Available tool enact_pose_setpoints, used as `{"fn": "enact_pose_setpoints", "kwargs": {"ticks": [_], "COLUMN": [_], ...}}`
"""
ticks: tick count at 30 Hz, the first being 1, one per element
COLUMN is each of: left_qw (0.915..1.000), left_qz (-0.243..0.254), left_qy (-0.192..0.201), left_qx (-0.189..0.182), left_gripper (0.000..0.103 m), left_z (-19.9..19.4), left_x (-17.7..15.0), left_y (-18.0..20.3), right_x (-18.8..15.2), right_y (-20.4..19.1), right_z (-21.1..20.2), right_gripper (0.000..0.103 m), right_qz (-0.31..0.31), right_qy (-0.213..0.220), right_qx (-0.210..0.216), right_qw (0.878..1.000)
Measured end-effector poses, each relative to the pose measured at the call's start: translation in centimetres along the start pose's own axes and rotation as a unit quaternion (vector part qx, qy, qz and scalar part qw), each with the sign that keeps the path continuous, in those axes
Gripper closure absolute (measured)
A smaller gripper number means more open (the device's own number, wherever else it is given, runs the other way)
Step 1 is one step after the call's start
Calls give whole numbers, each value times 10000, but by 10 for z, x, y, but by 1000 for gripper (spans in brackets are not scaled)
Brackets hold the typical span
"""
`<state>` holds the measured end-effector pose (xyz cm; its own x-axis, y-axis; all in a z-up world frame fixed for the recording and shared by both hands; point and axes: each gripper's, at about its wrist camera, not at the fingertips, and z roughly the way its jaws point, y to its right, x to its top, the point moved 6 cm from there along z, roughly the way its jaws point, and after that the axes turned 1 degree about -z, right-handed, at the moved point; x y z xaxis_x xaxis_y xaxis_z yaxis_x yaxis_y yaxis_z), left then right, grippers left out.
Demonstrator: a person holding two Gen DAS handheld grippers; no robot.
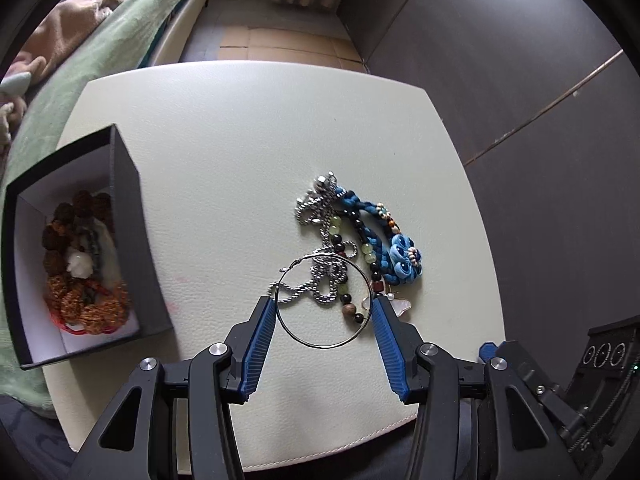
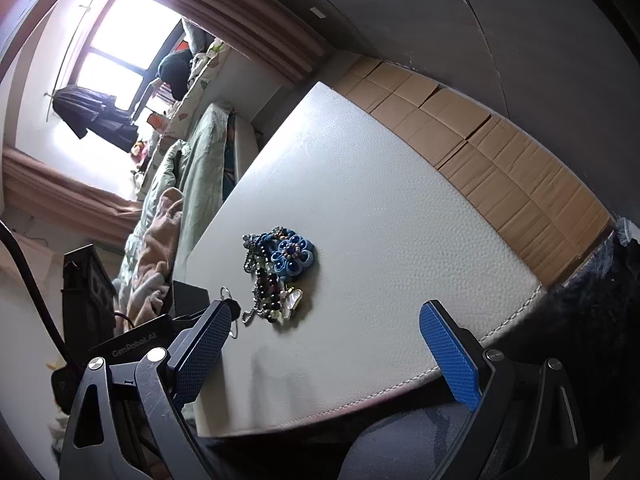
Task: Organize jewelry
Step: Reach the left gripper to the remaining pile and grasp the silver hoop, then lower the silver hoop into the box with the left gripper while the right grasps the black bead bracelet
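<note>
A tangle of jewelry lies on the cream padded tabletop (image 1: 240,152): a thin silver hoop (image 1: 324,300), a silver rope chain (image 1: 320,280), a beaded strand (image 1: 348,268) and a blue braided flower piece (image 1: 396,252). My left gripper (image 1: 324,308) is open, its blue fingers on either side of the hoop, just above the table. A black box (image 1: 120,216) at the left holds brown beads and orange pieces. In the right wrist view the pile (image 2: 280,272) lies ahead of my right gripper (image 2: 328,320), which is open and empty near the table's edge.
A bed with green bedding (image 1: 100,40) runs along the table's far left. Flattened cardboard (image 2: 500,160) covers the floor beyond the table. Dark wall panels (image 1: 520,60) stand to the right. The left gripper's body (image 2: 132,344) shows at the left of the right wrist view.
</note>
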<state>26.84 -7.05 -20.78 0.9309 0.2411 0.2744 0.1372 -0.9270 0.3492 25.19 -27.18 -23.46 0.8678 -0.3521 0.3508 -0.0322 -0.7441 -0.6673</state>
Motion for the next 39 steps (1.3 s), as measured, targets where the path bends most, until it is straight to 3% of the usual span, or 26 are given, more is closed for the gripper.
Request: {"fn": "enact_pose_setpoints", "kwargs": {"ticks": [3,5,10,14,18,20,24,30,35,37,39], "left_qw": [9999,9997,9990,9980,9972,9965,9949,9924,9904,9897,9891], "left_qz": [-107,-169,-275,-382,-449,-482,-558,-719,-875,-922,-943], "left_qy": [80,120,298,425,487,535,640,813,923,942,961], "left_qx": [-71,-114,-160,-269,-357,-432,-545,-586,-541,-559,-590], "left_gripper": [51,51,51,51,51,51,51,51,51,51,51], "left_z": [-14,-20,-35,-46,-54,-59,-74,-95,-105,-108,-110], "left_x": [-9,-7,1,4,6,8,11,17,19,20,20], "left_y": [-8,-12,-31,-41,-51,-56,-65,-89,-112,-119,-123], "right_x": [-2,-2,-1,-2,-2,-4,-1,6,-2,-3,0], "right_y": [-10,-16,-23,-38,-56,-63,-74,-79,-81,-86,-88], "right_z": [6,10,21,32,44,50,63,83,102,103,98], "right_gripper": [9,19,25,44,56,71,79,80,92,94,94], "right_qz": [-167,-213,-310,-515,-821,-892,-1067,-1579,-2207,-2406,-2400], "right_qy": [-90,-160,-288,-438,-550,-663,-808,-1006,-1205,-1230,-1148], "right_qx": [-34,23,-91,-132,-324,-375,-599,-1381,-2206,-2379,-2370], "right_qw": [9998,9996,9991,9976,9946,9931,9892,9726,9424,9329,9344]}}
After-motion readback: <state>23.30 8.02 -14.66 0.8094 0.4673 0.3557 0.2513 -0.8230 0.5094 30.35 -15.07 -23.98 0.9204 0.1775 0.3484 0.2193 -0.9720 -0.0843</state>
